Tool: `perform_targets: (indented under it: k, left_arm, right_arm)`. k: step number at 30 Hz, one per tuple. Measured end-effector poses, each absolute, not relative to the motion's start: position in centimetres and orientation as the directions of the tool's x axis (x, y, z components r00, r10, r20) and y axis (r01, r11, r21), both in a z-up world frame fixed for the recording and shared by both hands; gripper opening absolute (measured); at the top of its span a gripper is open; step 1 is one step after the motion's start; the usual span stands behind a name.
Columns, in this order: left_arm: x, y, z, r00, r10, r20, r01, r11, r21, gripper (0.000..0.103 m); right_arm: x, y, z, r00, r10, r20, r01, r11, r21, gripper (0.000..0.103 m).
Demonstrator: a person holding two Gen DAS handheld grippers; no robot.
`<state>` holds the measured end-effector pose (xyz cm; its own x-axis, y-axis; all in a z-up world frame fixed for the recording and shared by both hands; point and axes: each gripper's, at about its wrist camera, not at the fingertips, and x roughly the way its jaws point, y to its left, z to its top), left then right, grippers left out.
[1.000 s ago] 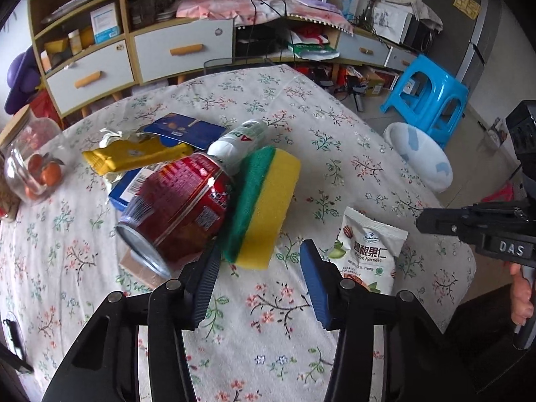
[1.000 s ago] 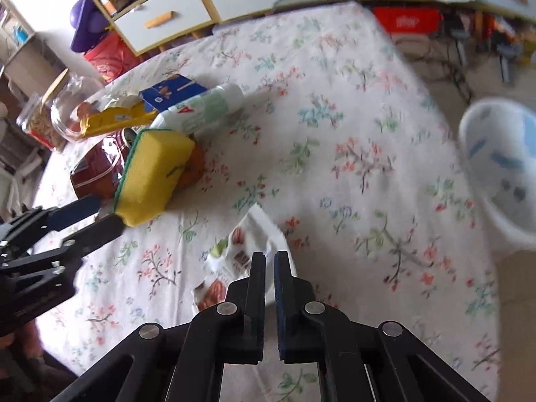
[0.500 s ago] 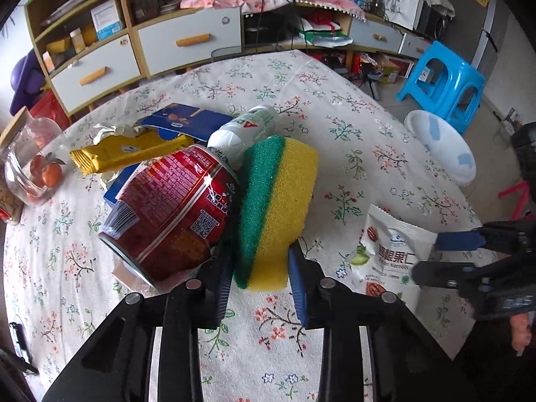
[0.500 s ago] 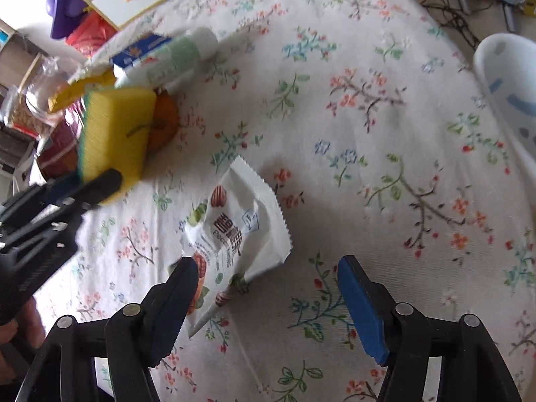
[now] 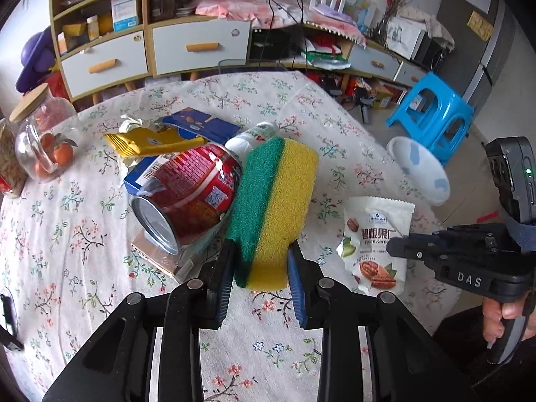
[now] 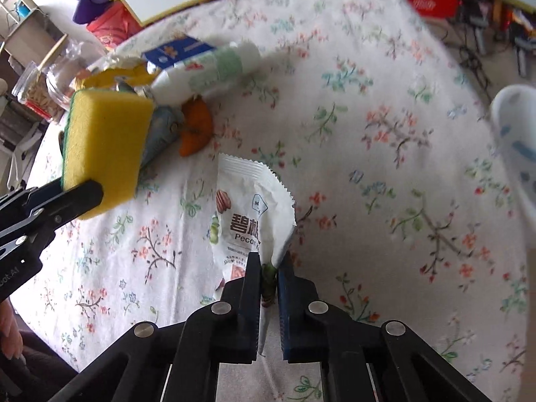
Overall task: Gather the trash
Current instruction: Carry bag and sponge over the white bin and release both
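**Both grippers clamped: sponge on the left, snack packet on the right**

The left gripper (image 5: 259,268) is clamped on the near end of a yellow and green sponge (image 5: 274,207), its blue pads pressing the sponge's two broad faces. In the right wrist view the sponge (image 6: 104,147) is lifted clear of the flowered cloth on the worktop (image 6: 385,134), tilted up and away from the gripper.

The right gripper (image 6: 268,274) has just been closing, and its jaws now pinch the near edge of a white nut snack packet (image 6: 248,207). The packet's far end, with its saw-tooth seal, bends up off the cloth. In the left wrist view the packet (image 5: 375,238) lies near the right edge of the worktop, with the right gripper (image 5: 393,246) on its right side.

Just left of the sponge a red can (image 5: 191,194) lies on its side on a flat box. Behind it are a white bottle (image 5: 251,134), a yellow wrapper (image 5: 150,140) and a dark blue packet (image 5: 201,124). A piece of orange peel (image 6: 196,129) lies near the bottle. At the far left stands a glass jar (image 5: 47,137) holding small oranges. A white and blue bin (image 5: 418,167) sits on the floor past the right edge, beside a blue stool (image 5: 432,114).
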<state>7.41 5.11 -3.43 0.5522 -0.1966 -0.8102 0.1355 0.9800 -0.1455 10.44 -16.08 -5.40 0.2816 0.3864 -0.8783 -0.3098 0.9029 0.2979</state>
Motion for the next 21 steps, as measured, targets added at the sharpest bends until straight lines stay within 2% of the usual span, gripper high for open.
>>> perform_targets:
  k: [10,21]
  left_arm:
    - [7.8,4.1,-2.0,0.537,-0.293,-0.791,0.130,0.955,-0.265,0.032]
    - [10.6,-2.2,-1.0,0.514,-0.331,-0.791,0.233,0.942,-0.242,0.032]
  right_arm:
    - [12.0,-20.9,-3.1,0.369,0.390,-0.844,-0.189,0.920,0.342,0.007]
    - [15.6,-31.2,-1.7,0.473,0.314,-0.823,0.050,0.923,0.381,0.008]
